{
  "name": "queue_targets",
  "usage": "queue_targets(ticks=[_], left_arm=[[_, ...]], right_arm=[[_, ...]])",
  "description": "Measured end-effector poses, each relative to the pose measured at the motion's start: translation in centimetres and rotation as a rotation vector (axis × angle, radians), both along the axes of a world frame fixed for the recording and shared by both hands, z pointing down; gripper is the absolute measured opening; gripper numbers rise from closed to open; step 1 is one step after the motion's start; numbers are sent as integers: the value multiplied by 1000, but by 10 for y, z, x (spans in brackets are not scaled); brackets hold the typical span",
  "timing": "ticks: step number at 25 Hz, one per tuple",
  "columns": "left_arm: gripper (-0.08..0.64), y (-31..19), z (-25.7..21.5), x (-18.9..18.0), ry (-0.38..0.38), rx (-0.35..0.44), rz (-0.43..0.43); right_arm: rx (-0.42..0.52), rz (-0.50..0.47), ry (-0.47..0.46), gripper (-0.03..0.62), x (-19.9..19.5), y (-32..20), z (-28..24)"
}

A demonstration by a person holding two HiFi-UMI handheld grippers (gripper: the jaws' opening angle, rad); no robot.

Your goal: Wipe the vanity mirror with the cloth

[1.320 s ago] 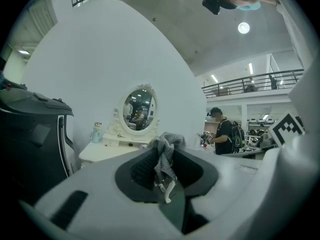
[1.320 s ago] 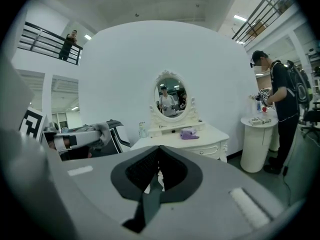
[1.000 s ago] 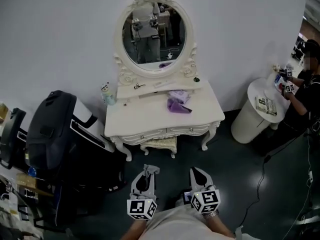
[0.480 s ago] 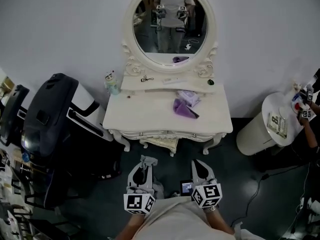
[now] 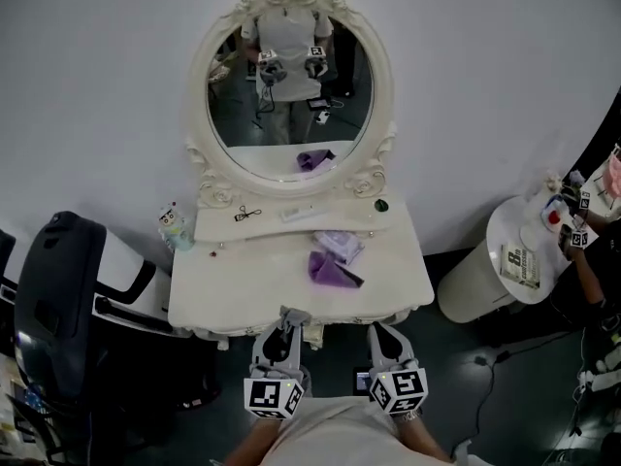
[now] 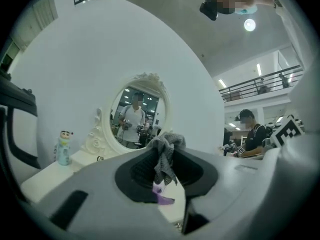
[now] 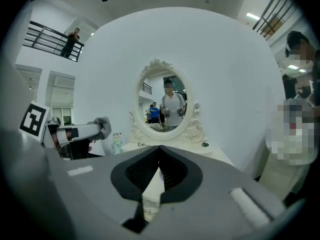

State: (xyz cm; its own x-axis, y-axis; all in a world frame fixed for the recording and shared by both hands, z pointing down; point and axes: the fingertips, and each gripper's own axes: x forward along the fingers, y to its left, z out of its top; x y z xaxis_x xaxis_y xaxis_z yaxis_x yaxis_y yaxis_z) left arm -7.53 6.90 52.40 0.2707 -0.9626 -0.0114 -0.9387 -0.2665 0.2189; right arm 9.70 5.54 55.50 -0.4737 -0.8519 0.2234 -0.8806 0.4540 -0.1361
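- The vanity mirror point(image 5: 289, 90), an oval glass in a carved white frame, stands upright at the back of the bench point(image 5: 233, 294), against the wall. It is well apart from both claws, with the whole bench top between.
- The grey cloth point(image 6: 166, 153) is a small crumpled wad pinched at the tip of the left claw point(image 5: 290, 322), whose jaws are closed on it. A short tail of cloth hangs down from the tips.
- The right claw point(image 5: 381, 331) is held just beside the left one, its jaws brought together with nothing between them.
- Both claws hover low at the bench's near edge, pointing toward the mirror.
- The step in hand looks like the approach: judging by the gap to the glass, no wiping has begun.
- To do it well, carry the left claw up and over the bench top. It should pass clear of the purple bundle point(image 5: 328, 268) and the packet point(image 5: 340, 246) lying mid-bench, and of the small things on the raised shelf point(image 5: 223, 226) under the frame.
- Meet the glass with the cloth wad first, not the hard jaw tips, and press lightly. The wad is small, so a tilted claw could scrape the glass.
- Grip firmly so the cloth does not drag out, and stroke inside the carved edge of the frame.
- A figure-shaped bottle point(image 5: 173, 229) stands at the bench's back left corner, out of the likely path.
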Motion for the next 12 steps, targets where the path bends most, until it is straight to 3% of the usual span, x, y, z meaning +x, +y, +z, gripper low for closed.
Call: queue_targets(ticks=[7, 12], left_arm=[[81, -110, -28, -36, -19, 43, 78], [81, -166, -27, -57, -30, 21, 79]], right_arm=[[42, 75, -55, 8, -48, -108, -30], [36, 27, -41, 8, -89, -132, -24]])
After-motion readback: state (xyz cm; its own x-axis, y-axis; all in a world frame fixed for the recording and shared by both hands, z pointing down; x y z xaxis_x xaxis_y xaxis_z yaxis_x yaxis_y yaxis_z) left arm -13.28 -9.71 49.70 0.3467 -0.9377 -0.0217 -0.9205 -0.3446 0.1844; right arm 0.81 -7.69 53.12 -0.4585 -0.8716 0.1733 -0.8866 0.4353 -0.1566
